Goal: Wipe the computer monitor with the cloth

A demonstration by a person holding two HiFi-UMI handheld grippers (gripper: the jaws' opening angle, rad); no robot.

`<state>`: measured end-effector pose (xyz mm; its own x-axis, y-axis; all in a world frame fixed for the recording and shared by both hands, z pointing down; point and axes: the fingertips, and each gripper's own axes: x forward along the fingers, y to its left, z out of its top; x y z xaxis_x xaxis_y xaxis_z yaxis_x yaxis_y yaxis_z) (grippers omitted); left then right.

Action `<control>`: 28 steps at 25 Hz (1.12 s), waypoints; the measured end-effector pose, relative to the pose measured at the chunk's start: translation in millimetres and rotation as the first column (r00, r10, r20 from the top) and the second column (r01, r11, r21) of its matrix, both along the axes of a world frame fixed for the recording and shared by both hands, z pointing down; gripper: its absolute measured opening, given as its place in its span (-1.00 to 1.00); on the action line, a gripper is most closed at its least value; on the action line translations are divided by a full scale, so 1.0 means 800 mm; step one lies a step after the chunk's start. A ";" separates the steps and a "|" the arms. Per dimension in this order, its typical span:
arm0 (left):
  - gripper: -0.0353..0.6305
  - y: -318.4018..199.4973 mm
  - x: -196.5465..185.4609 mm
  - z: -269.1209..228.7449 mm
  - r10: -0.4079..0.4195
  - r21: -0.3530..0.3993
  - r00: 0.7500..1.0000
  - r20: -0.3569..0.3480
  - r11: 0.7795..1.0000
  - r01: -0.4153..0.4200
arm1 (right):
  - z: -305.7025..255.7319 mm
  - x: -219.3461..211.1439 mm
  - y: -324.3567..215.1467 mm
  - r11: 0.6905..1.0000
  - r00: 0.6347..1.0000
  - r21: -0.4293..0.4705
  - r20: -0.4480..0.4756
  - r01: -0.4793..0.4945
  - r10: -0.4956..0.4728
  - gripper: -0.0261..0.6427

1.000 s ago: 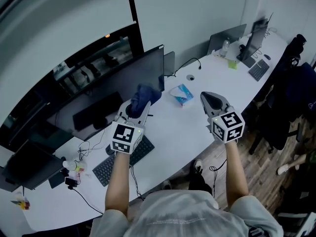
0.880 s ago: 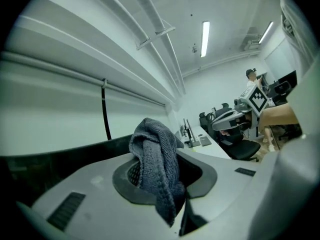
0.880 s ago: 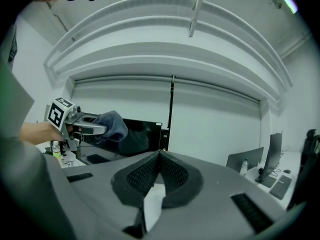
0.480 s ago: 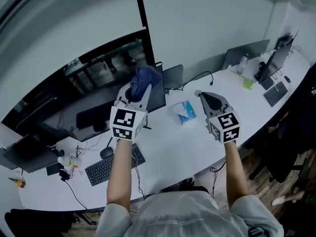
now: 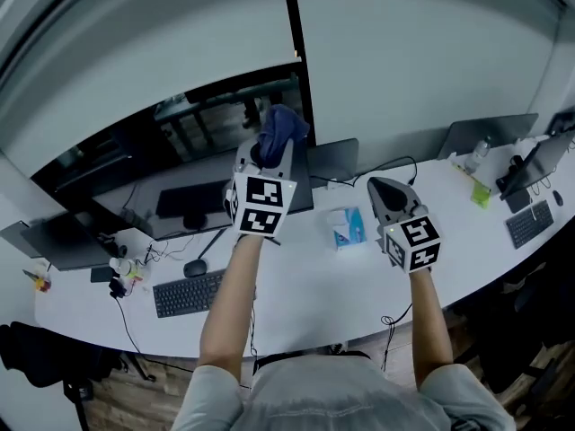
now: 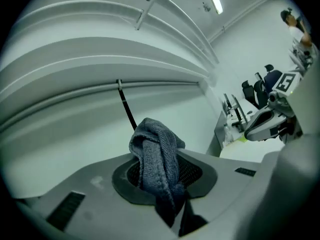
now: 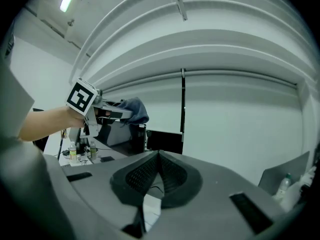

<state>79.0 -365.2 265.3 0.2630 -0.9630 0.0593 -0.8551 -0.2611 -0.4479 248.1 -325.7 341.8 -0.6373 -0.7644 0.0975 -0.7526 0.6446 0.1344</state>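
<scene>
The bunched dark blue terry cloth point(image 6: 157, 156) is clamped between the jaws of the left claw point(image 5: 269, 155). One loose fold stands up past the tips and the rest hangs down into the gap. The cloth is held raised in front of the upper right part of the wide black computer monitor point(image 5: 180, 164), which stands at the back of the long white counter point(image 5: 305, 285). Whether cloth and glass touch cannot be told from the head view.

The monitor's long axis runs left to right along the counter, so most of the screen stretches away to the left of the cloth. In the left gripper view only pale wall and a thin black vertical strip point(image 6: 126, 104) are seen beyond the cloth, with no screen. The claw is therefore judged to be aimed above the monitor's top edge, with the glass below the line of the jaws. A downward tilt is judged to be needed before any sideways stroke.

The right claw point(image 7: 159, 171) is closed on nothing, its jaws pressed together. It is held near the small light blue tissue box point(image 5: 346, 227), off the monitor's right end, so the left claw is the nearer one.
</scene>
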 end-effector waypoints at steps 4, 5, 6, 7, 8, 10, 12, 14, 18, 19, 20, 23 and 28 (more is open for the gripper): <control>-0.63 -0.021 0.001 0.013 -0.073 -0.062 0.996 0.053 0.995 0.076 | 0.000 -0.009 -0.012 0.998 0.998 0.002 0.011 0.069 -0.069 -0.88; -0.63 -0.024 0.001 0.016 -0.089 -0.071 0.994 0.069 0.993 0.093 | 0.001 -0.011 -0.014 0.997 0.996 0.000 0.015 0.083 -0.083 -0.88; -0.63 -0.026 0.000 0.018 -0.107 -0.073 0.990 0.089 0.991 0.113 | 0.002 -0.011 -0.016 0.996 0.995 -0.002 0.018 0.094 -0.094 -0.88; -0.63 -0.028 0.000 0.020 -0.124 -0.070 0.986 0.108 0.989 0.132 | 0.002 -0.011 -0.019 0.995 0.995 -0.003 0.019 0.102 -0.102 -0.88; -0.63 -0.030 -0.002 0.021 -0.139 -0.065 0.983 0.119 0.987 0.147 | 0.001 -0.012 -0.023 0.994 0.994 -0.002 0.021 0.109 -0.109 -0.88; -0.63 -0.032 -0.004 0.020 -0.153 -0.055 0.980 0.128 0.985 0.161 | 0.000 -0.015 -0.028 0.992 0.991 -0.002 0.034 0.126 -0.126 -0.88; -0.63 -0.032 -0.005 0.020 -0.152 -0.049 0.978 0.140 0.986 0.160 | 0.000 -0.022 -0.029 0.988 0.987 -0.002 0.045 0.152 -0.151 -0.88; -0.63 -0.032 -0.004 0.020 -0.141 -0.040 0.976 0.165 0.988 0.150 | 0.001 -0.032 -0.029 0.984 0.984 0.006 0.029 0.176 -0.176 -0.88; -0.63 -0.030 -0.006 0.022 -0.131 -0.031 0.972 0.195 0.990 0.140 | 0.002 -0.053 -0.028 0.977 0.978 0.022 -0.013 0.210 -0.210 -0.88; -0.63 -0.029 -0.007 0.022 -0.129 -0.034 0.973 0.192 0.990 0.138 | 0.002 -0.057 -0.028 0.975 0.976 0.022 -0.012 0.219 -0.219 -0.88; -0.63 -0.029 -0.009 0.022 -0.127 -0.039 0.974 0.189 0.990 0.136 | 0.001 -0.061 -0.027 0.973 0.973 0.024 -0.013 0.230 -0.230 -0.88; -0.62 -0.026 -0.020 0.022 -0.124 -0.053 0.977 0.171 0.989 0.135 | -0.002 -0.072 -0.026 0.963 0.964 0.038 -0.023 0.267 -0.266 -0.88; -0.63 -0.018 -0.047 0.023 -0.141 -0.063 0.984 0.107 0.987 0.148 | -0.008 -0.093 -0.027 0.952 0.952 0.022 0.024 0.306 -0.306 -0.88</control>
